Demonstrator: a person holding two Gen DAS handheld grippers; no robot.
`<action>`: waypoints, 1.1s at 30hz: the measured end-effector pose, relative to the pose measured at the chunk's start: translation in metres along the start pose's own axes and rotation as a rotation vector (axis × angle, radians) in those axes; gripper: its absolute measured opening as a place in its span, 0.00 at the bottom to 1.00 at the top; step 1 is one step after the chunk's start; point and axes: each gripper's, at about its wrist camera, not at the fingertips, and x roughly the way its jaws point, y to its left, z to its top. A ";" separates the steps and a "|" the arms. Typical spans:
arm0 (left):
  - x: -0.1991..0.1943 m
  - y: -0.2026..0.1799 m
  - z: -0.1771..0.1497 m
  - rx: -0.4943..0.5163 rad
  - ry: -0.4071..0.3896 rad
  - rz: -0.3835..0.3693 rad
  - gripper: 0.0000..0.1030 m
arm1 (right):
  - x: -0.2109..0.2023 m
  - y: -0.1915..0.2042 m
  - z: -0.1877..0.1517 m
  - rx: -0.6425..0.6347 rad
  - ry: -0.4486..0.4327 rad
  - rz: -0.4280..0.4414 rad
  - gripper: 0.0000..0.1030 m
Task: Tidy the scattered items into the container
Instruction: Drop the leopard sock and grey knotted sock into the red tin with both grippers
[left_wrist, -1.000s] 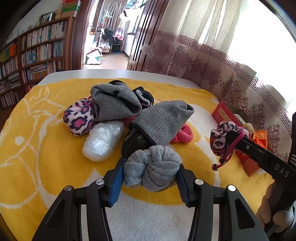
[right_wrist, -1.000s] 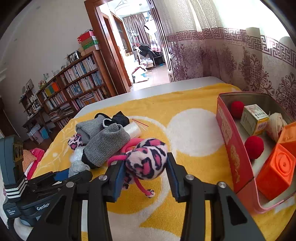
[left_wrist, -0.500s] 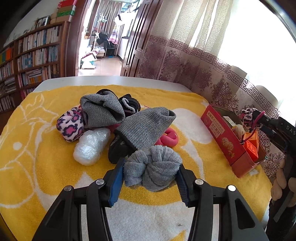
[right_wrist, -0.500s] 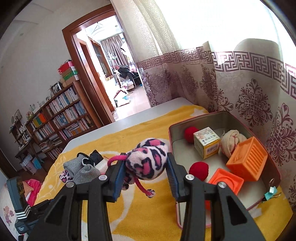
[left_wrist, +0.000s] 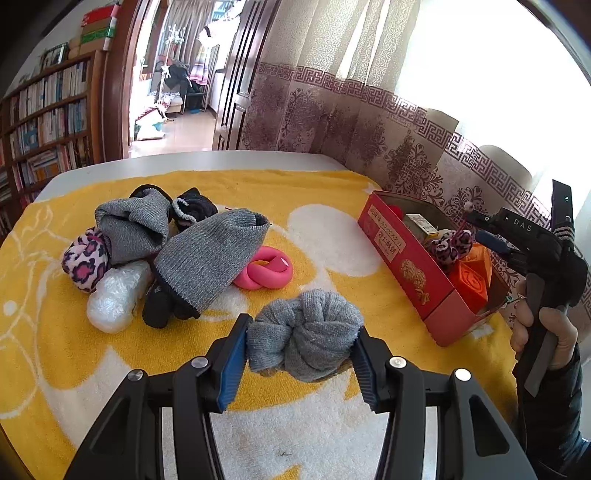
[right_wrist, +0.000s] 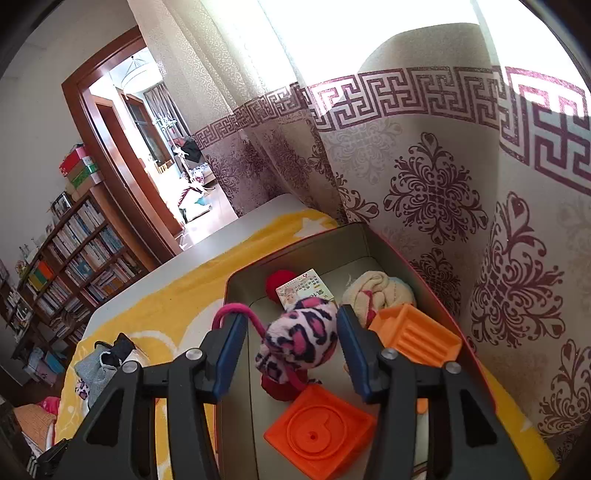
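Observation:
My left gripper (left_wrist: 301, 354) is shut on a grey knotted sock ball (left_wrist: 304, 343) held above the yellow towel (left_wrist: 55, 343). The red tin container (left_wrist: 406, 266) stands at the right. My right gripper (right_wrist: 291, 349) hangs over the tin's inside (right_wrist: 258, 291); its jaws stand apart, and a pink leopard-print plush (right_wrist: 299, 341) with a pink loop lies between them, loose from the left pad. In the left wrist view the right gripper (left_wrist: 476, 230) is above the tin with the plush (left_wrist: 448, 245) below it.
A pile lies left on the towel: grey knit hats (left_wrist: 210, 258), a black sock (left_wrist: 192, 208), a second leopard plush (left_wrist: 86, 258), a clear plastic bundle (left_wrist: 116, 291), a pink ring (left_wrist: 266, 267). The tin holds orange blocks (right_wrist: 319, 434), red balls (right_wrist: 279, 282), a small box (right_wrist: 304, 288), a cream cloth (right_wrist: 376, 291). A curtain hangs right.
My right gripper moved from beside the tin to over it, lowered, and its jaws widened around the leopard plush. My left gripper lifted and swung right with the sock ball.

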 end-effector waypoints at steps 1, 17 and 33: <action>0.001 -0.003 0.002 0.005 0.004 -0.003 0.51 | -0.001 -0.002 -0.001 0.009 -0.010 0.000 0.68; 0.056 -0.102 0.062 0.175 0.033 -0.104 0.51 | -0.026 -0.006 0.004 -0.030 -0.205 -0.131 0.71; 0.133 -0.152 0.139 0.148 0.055 -0.212 0.53 | -0.014 -0.020 0.001 0.022 -0.186 -0.196 0.71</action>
